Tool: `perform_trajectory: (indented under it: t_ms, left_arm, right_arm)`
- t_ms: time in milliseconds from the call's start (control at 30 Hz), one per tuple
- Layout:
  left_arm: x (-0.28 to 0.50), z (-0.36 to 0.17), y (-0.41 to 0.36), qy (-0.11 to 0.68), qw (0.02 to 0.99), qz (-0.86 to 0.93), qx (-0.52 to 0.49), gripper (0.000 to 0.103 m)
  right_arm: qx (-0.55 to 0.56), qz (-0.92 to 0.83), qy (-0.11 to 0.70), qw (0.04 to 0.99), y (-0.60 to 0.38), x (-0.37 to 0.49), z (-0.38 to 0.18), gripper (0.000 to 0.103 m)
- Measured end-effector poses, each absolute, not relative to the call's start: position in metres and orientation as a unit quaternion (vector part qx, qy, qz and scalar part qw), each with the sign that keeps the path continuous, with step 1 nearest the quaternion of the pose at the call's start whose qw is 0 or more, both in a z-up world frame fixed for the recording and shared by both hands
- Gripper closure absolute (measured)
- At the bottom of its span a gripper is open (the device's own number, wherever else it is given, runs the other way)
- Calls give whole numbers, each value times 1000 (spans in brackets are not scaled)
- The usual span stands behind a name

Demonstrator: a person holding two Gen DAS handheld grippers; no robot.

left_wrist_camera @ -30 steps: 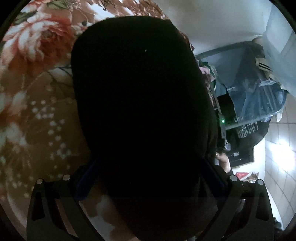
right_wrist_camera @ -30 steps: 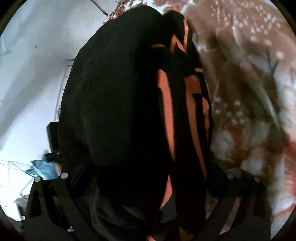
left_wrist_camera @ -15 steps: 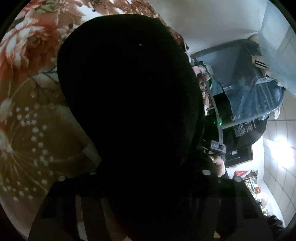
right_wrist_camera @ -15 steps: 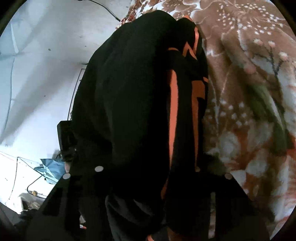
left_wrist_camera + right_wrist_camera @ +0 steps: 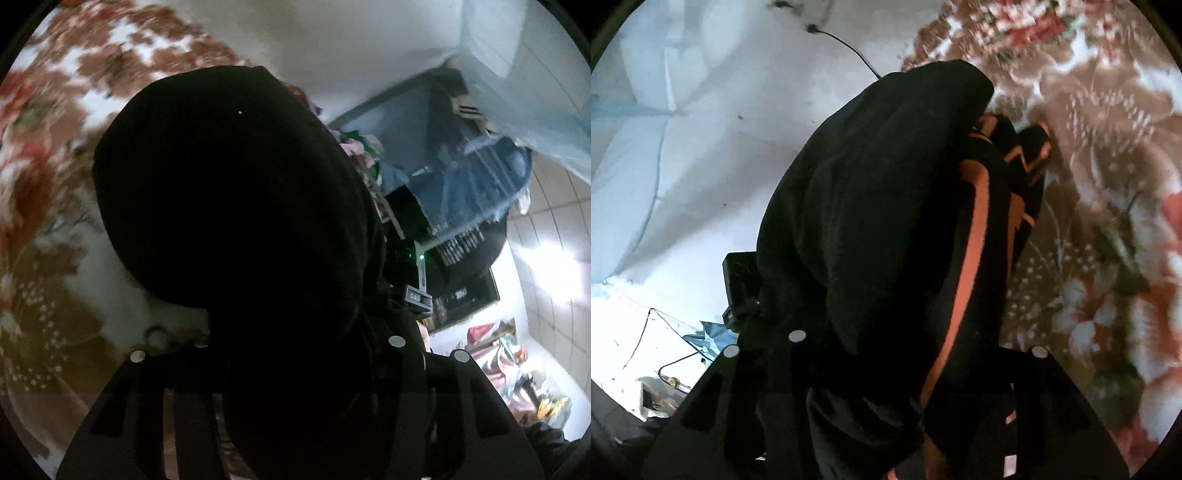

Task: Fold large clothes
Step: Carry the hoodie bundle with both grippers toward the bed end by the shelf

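- The left tool [image 5: 295, 354] has a thick bundle of the black garment [image 5: 240, 206] bunched between its two fingers; its jaws are closing on the cloth, and the fabric fills the whole gap.
- From the left wrist the garment looks like a dark, rounded mass that covers the middle of the view and hides the fingertips.
- The right tool [image 5: 912, 354] also has the same garment [image 5: 879, 206] between its fingers, its jaws closing on it, with the cloth packed into the gap.
- In the right wrist view, orange stripes [image 5: 971, 236] run along the black fabric, on the side nearer the blanket.
- The garment hangs gathered from both tools above a floral blanket [image 5: 48, 206] in brown, white and red; whether its far end touches the blanket cannot be told.
- Beyond the blanket's edge stands a pale wall [image 5: 701, 147], with a thin dark cable [image 5: 849, 48] running across it.
- In the left wrist view, a cluttered corner with blue sheeting [image 5: 480, 173] and a tiled wall [image 5: 554, 258] lies to the right.
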State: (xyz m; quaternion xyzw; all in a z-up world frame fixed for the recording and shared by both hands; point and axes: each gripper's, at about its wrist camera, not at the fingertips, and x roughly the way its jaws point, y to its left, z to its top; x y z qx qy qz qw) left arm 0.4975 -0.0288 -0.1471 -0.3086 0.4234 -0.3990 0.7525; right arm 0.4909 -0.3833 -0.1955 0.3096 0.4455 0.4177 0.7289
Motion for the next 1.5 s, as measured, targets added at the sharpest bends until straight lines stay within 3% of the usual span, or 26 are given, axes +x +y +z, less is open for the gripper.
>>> perform_trajectory:
  t_ms: [233,467,667,900,1167,1267,1367,1433,1500]
  left_arm:
    - [490,-76,-106,391,752,-462,-261,56]
    - [493,-6,-267,370,708,-559,-222,56]
    - [498,14,-416,382,649,-624,-208,56]
    - [506,-32,-544,422,590,-655,-211,56]
    - [511,-168,-599,515,584,-602,-178,54]
    - [511,-172,-600,508,588,-605,-172,51]
    - [509,-168,-604,510,595,-603,-149,46]
    - [509,-164,-604,515,602,-593,-140,31]
    - [508,-155,-597,503,629,-581,-119,26]
  right_arm:
    - [315,396,386,771,-475,440,-121,61]
    - [313,315,331,833,-626,360,-41,61]
    - [308,225,309,871,-742,303,-8,61]
    - [347,154,310,872,-850,260,-43,61]
    - [410,143,345,832,-911,255,-189,61]
    - [433,162,320,827,-922,248,-212,60]
    - [439,169,305,828,-927,244,-227,56]
    - [440,169,298,830,-924,239,-224,52]
    - [433,154,296,837,-923,234,-216,42]
